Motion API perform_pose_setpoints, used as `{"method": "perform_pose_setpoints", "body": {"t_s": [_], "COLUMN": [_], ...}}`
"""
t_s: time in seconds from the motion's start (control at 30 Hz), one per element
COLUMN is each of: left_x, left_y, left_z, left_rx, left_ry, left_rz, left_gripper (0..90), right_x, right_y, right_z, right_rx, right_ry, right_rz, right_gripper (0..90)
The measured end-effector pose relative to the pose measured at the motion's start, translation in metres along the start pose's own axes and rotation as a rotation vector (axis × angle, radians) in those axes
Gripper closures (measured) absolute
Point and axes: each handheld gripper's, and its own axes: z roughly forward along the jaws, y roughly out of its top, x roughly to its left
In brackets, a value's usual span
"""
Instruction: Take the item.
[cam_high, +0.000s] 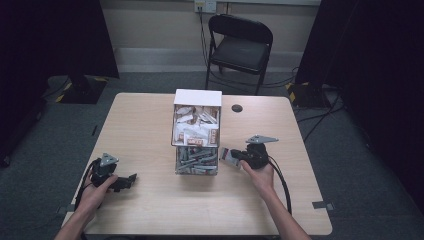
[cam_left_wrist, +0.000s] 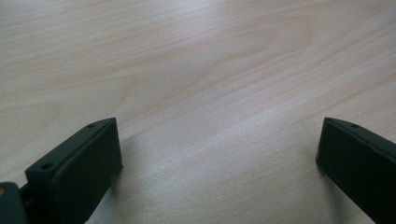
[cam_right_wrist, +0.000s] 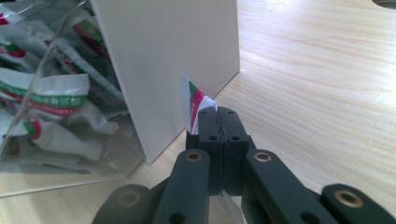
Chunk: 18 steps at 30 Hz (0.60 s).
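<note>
We see a pale wooden table (cam_high: 150, 210) with a two-tier clear box (cam_high: 197, 131) of packets at frame centre. Our left gripper (cam_high: 129, 180), lower left, rests with jaws wide apart, empty. Our right gripper (cam_right_wrist: 215, 122), just right of the box, is clamped on a packet (cam_right_wrist: 192, 103); most of it is hidden, its print unreadable.

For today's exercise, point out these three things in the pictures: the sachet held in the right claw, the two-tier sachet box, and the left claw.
sachet (cam_right_wrist: 192, 100), right gripper view, on its printed end above the shut jaws.
sachet box (cam_high: 197, 97), high view, on its white top.
left claw (cam_left_wrist: 219, 161), left gripper view, midway between its open jaws.
</note>
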Motion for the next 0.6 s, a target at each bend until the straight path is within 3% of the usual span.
{"method": "perform_pose_setpoints", "body": {"t_s": [0.6], "left_x": [0.0], "left_y": [0.0], "left_z": [0.0], "left_rx": [0.0], "left_ry": [-0.001], "left_rz": [0.0], "left_gripper": [0.0], "right_x": [-0.017], "right_y": [0.001], "right_z": [0.012], "right_rx": [-0.003], "right_ry": [-0.046], "right_rz": [0.031], "right_gripper": [85.8]}}
